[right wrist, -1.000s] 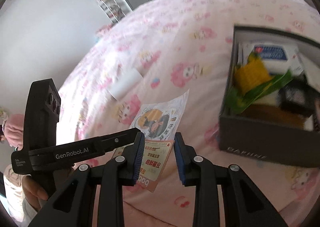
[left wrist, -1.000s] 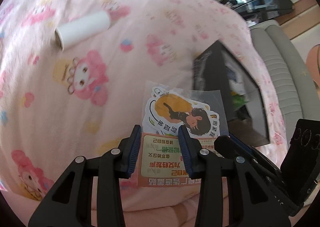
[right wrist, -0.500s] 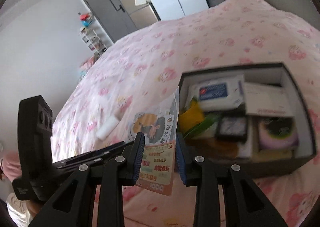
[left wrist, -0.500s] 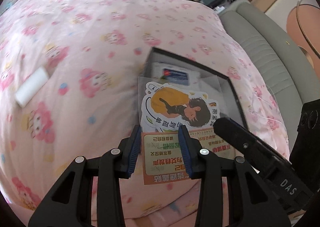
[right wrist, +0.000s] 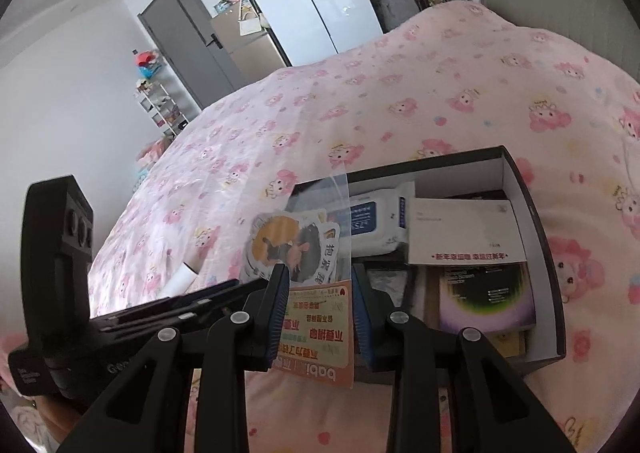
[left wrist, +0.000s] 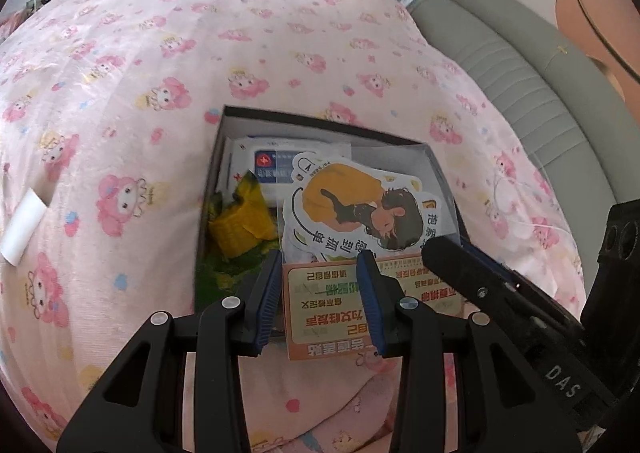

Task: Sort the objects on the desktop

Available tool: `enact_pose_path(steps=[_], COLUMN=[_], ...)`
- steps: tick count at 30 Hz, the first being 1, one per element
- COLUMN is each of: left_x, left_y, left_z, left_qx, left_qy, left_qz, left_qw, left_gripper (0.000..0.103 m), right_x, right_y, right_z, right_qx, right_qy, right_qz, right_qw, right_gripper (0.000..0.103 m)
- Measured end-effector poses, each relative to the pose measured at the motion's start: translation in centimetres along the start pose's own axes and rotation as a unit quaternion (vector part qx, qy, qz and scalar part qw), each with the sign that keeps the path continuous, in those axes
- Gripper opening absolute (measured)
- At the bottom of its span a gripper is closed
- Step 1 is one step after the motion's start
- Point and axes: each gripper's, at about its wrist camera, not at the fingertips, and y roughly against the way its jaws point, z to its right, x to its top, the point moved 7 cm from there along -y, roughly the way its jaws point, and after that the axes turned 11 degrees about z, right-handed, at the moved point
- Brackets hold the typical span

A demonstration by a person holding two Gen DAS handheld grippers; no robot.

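While both grippers, left (left wrist: 318, 277) and right (right wrist: 318, 289), pinch one sticker pack (left wrist: 352, 213) between narrowly set jaws (each gripping a side), it hangs over the open box (right wrist: 532, 205). Pink cartoon-print bedding (left wrist: 140, 53) lies beneath.

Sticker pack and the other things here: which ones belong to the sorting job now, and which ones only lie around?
In the job: sticker pack, held by left gripper and right gripper; black box.

Lying about: white roll, pink bedsheet, grey sofa.
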Motion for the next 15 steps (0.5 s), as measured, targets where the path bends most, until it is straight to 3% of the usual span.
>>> enact_pose_path(steps=[15], left_x=[-1.4], left_y=[-7.1], left_z=[3.3], left_qx=[-0.012], left_qy=[-0.01], left_qz=[-0.044], left_qw=[0.9989], left_gripper=[0.037], right_x=[-0.3], right_y=[-2.0], right_z=[6.9], right_qx=[-0.064], right_qy=[-0.046], right_qz=[-0.021], right_qw=[0.997], right_gripper=[0.028])
